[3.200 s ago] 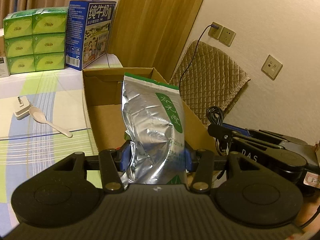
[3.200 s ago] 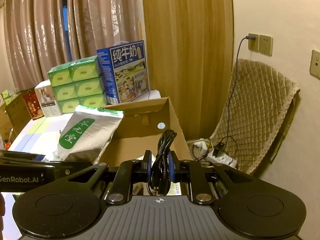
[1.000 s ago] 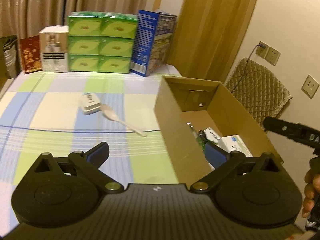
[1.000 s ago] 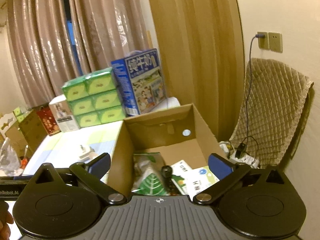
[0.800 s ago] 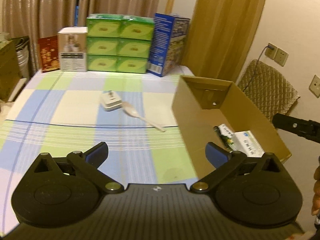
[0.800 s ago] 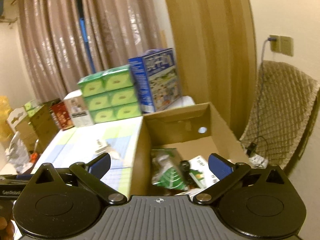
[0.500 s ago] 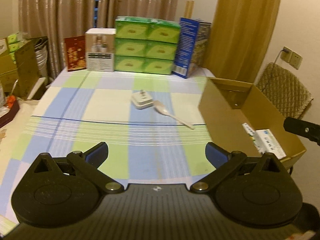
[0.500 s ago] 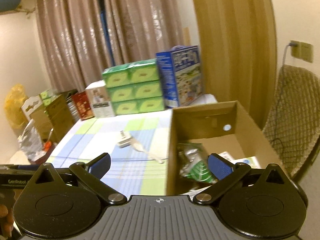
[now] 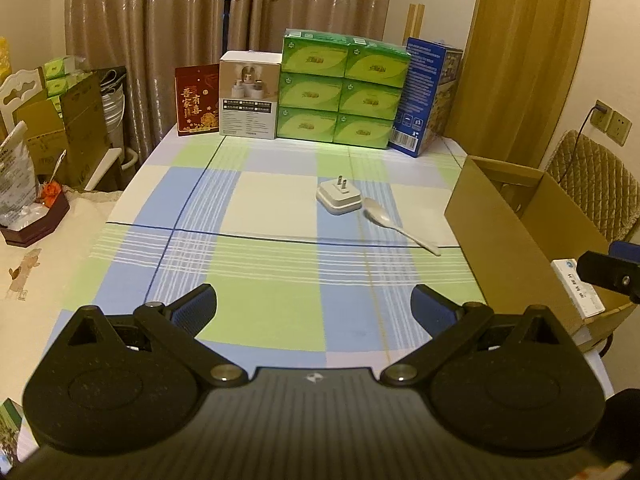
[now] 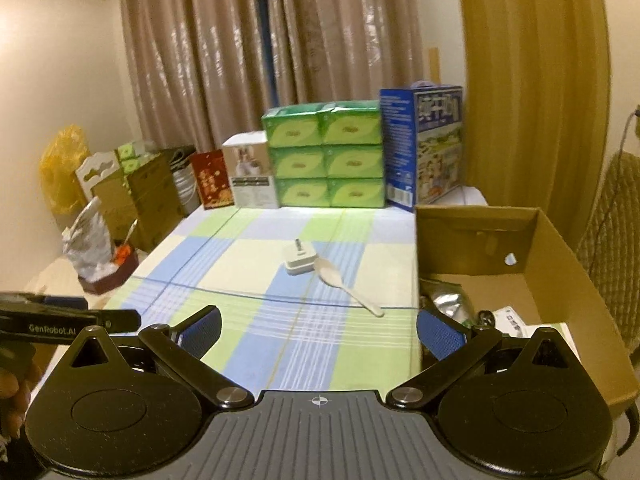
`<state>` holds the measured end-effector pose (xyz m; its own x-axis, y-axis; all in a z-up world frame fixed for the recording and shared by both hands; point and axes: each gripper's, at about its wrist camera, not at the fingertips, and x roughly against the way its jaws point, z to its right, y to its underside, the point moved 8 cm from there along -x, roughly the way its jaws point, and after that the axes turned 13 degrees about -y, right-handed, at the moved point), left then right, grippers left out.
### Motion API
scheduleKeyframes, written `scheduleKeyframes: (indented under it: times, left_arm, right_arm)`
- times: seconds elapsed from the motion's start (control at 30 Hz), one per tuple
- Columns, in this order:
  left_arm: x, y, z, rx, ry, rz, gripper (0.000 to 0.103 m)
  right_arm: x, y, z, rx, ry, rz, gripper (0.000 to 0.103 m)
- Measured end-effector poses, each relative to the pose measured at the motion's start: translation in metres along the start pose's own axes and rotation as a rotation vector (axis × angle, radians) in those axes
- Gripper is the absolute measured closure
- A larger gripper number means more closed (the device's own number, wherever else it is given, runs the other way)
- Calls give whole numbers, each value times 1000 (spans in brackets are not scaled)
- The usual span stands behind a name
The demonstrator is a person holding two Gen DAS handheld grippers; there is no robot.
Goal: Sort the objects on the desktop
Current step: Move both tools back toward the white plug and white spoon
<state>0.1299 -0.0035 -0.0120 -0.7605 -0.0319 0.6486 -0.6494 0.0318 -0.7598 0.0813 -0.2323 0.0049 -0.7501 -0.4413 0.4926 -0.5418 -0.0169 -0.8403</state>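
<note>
Through my left wrist camera, I am holding my left claw (image 9: 314, 308) spread wide and empty, its blue-padded fingers (image 9: 195, 307) hovering level above the near part of the table covered in a blue, green and white checked cloth (image 9: 260, 292). Farther along the table a white square plug adapter (image 9: 338, 199) is lying with its prongs pointing up, and a pale plastic spoon (image 9: 394, 229) is lying just beside it, bowl toward the adapter and handle pointing to the open brown cardboard box (image 9: 516, 236) at the table's right edge. A white packet (image 9: 578, 290) is showing inside the box, and the tip of my right claw (image 9: 610, 270) is reaching in above it. At the far edge a stack of green tissue packs (image 9: 344, 88) is standing between a white carton (image 9: 249, 94) and a blue milk carton (image 9: 430, 96).

Through my right wrist camera, I am holding my right claw (image 10: 318, 330) equally wide apart and gripping nothing, over the seam between table and cardboard box (image 10: 560, 264). The right finger is overhanging the box, where a silver foil pouch (image 10: 450, 302) and white packets (image 10: 516, 320) are lying. The adapter (image 10: 299, 261) and spoon (image 10: 344, 284) are sitting ahead on the cloth. My left claw (image 10: 68, 324) is poking in from the left, my hand (image 10: 10, 396) gripping it below.
</note>
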Motion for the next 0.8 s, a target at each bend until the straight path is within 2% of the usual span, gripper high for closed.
scheduleKeyframes:
  times: [0.37, 0.63, 0.8]
  left_arm:
    - [-34, -15, -7, -32, 1, 14, 1]
    - [-82, -24, -4, -34, 5, -9, 1]
    - [-114, -28, -3, -25, 3, -22, 1]
  right_arm:
    - [-54, -2, -4, 90, -21, -74, 2]
    - [-101, 2, 14, 95, -19, -121, 2]
    - [-132, 7, 26, 87, 12, -138, 2]
